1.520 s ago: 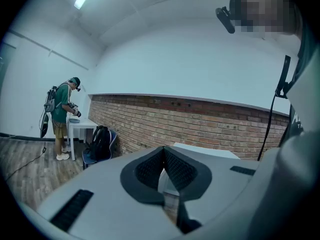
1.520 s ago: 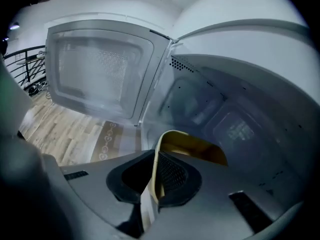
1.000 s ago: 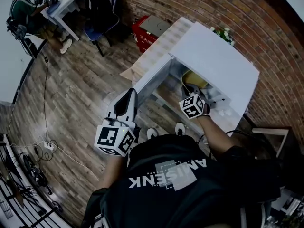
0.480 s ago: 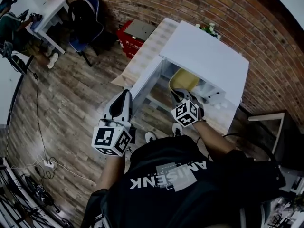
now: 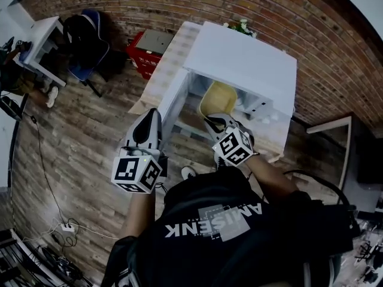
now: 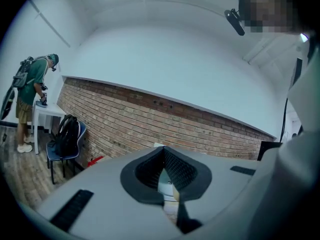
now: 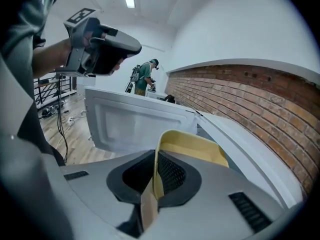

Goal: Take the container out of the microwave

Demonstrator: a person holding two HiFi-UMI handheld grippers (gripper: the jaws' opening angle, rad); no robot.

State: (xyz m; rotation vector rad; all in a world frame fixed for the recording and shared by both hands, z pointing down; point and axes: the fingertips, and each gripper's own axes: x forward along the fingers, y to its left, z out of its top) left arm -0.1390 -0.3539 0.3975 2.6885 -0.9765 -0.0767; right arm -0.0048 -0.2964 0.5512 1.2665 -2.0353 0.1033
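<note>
One microwave (image 5: 245,58) stands on the bench (image 5: 163,70), its one door (image 5: 175,97) swung wide. Over the last second the single yellow container (image 5: 218,96) has come up and back from deep in the cavity to its mouth. I judge the extraction nearly done, though its far end may still sit under the roof. Of my two tools, the right hand-held gripper (image 5: 216,123) is clamped tight on the container's near wall. The left hand-held gripper (image 5: 153,113) is closed on nothing, just beside the door.
</note>
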